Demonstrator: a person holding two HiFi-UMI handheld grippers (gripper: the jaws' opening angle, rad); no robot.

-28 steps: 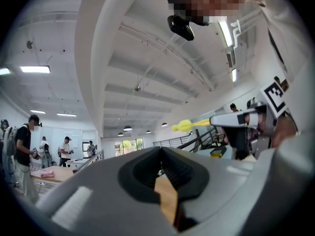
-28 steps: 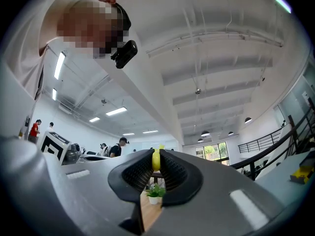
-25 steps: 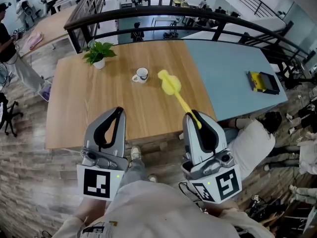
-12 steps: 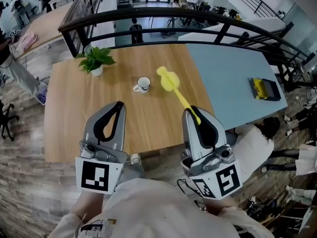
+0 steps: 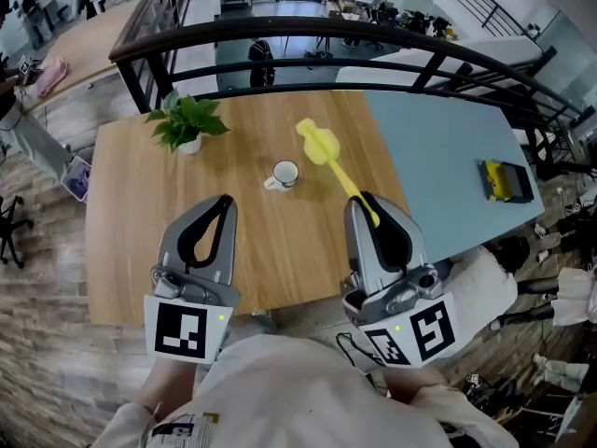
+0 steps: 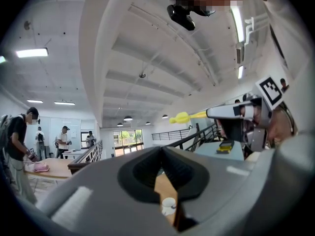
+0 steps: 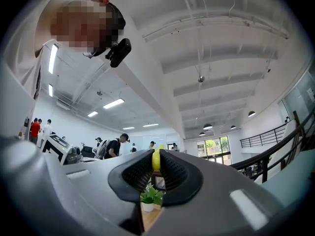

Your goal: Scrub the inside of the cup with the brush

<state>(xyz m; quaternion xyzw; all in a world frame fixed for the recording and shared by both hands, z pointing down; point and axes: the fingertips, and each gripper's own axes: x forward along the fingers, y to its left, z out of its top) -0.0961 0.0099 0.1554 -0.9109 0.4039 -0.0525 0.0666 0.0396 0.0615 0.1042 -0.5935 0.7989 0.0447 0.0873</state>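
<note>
A white cup (image 5: 284, 175) stands upright on the wooden table (image 5: 140, 203), beyond both grippers. My right gripper (image 5: 366, 203) is shut on the handle of the yellow brush (image 5: 319, 144), whose fluffy head hangs in the air just right of the cup. In the right gripper view the yellow handle (image 7: 156, 160) sits pinched between the pads. My left gripper (image 5: 224, 203) is shut and holds nothing, above the table's near part, left of the cup. Through its closed jaws the cup (image 6: 169, 205) shows below, and the brush (image 6: 184, 117) shows at the upper right.
A small potted plant (image 5: 187, 124) stands at the table's far left. A blue table (image 5: 438, 147) adjoins on the right, with a yellow and black object (image 5: 506, 181) on it. A black railing (image 5: 308, 31) runs behind both tables. People stand far off.
The head view has shifted, so the cup and table now sit lower and further right in the picture. Both grippers keep their places and the brush stays gripped.
</note>
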